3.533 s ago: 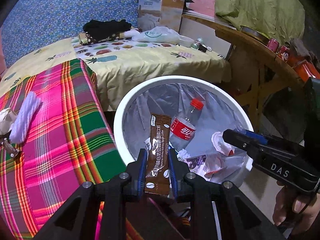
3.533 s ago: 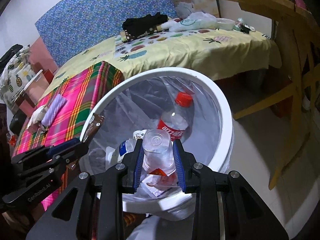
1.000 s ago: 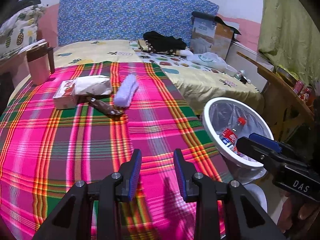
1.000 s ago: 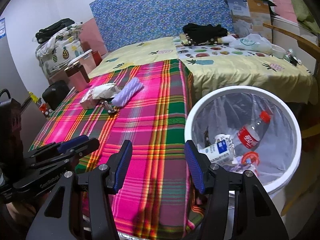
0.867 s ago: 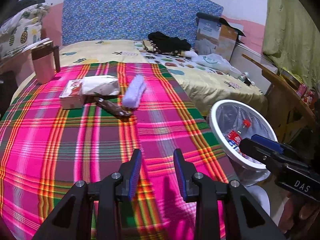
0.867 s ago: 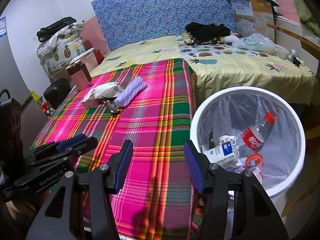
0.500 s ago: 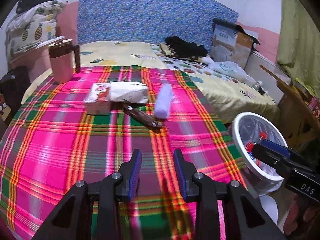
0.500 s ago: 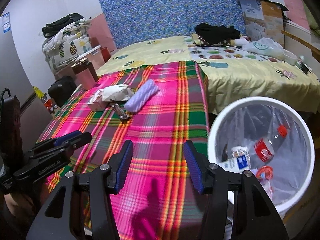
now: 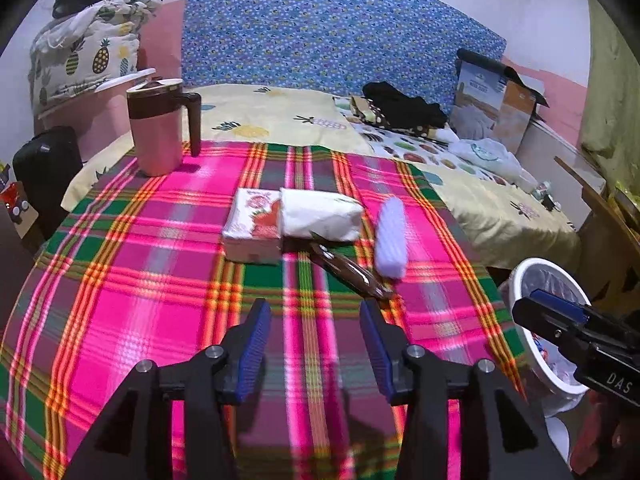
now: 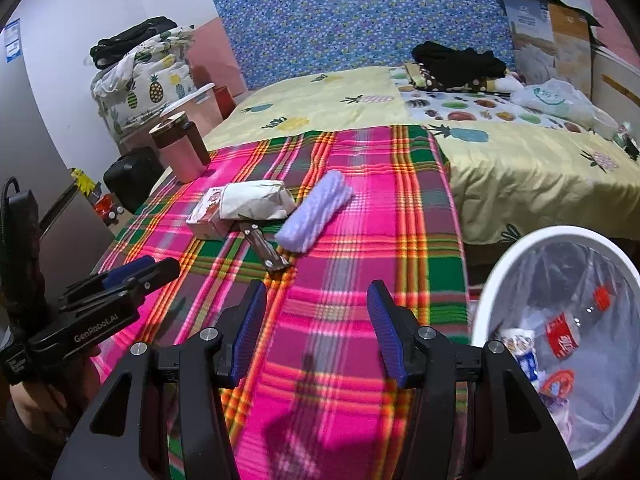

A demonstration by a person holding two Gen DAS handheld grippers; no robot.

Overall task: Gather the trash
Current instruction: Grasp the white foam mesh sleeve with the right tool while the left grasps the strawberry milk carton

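Note:
On the plaid blanket (image 9: 140, 280) lie a red-and-white tissue box (image 9: 252, 224), a white paper pack (image 9: 320, 216) leaning on it, a brown wrapper strip (image 9: 348, 270) and a lilac rolled cloth (image 9: 390, 236). They also show in the right wrist view: box (image 10: 206, 210), pack (image 10: 256, 200), strip (image 10: 266, 250), cloth (image 10: 316, 210). My left gripper (image 9: 314, 344) is open and empty, just short of the strip. My right gripper (image 10: 316, 328) is open and empty over the blanket. The white bin (image 10: 516, 256) with a clear liner holds a cola bottle (image 10: 576, 324) and other trash.
A pink lidded jug (image 9: 158, 128) stands at the blanket's far left corner. Behind is a yellow pineapple bedsheet (image 10: 340, 108) with black clothes (image 10: 456, 62), a plastic bag (image 10: 552, 98) and a cardboard box (image 9: 496, 108). A wooden table (image 9: 608, 216) stands right of the bin (image 9: 520, 280).
Both grippers dropped their items into the bin, opened, and swung left and back from the bin over the blanket. The items on the blanket now sit closer and more central.

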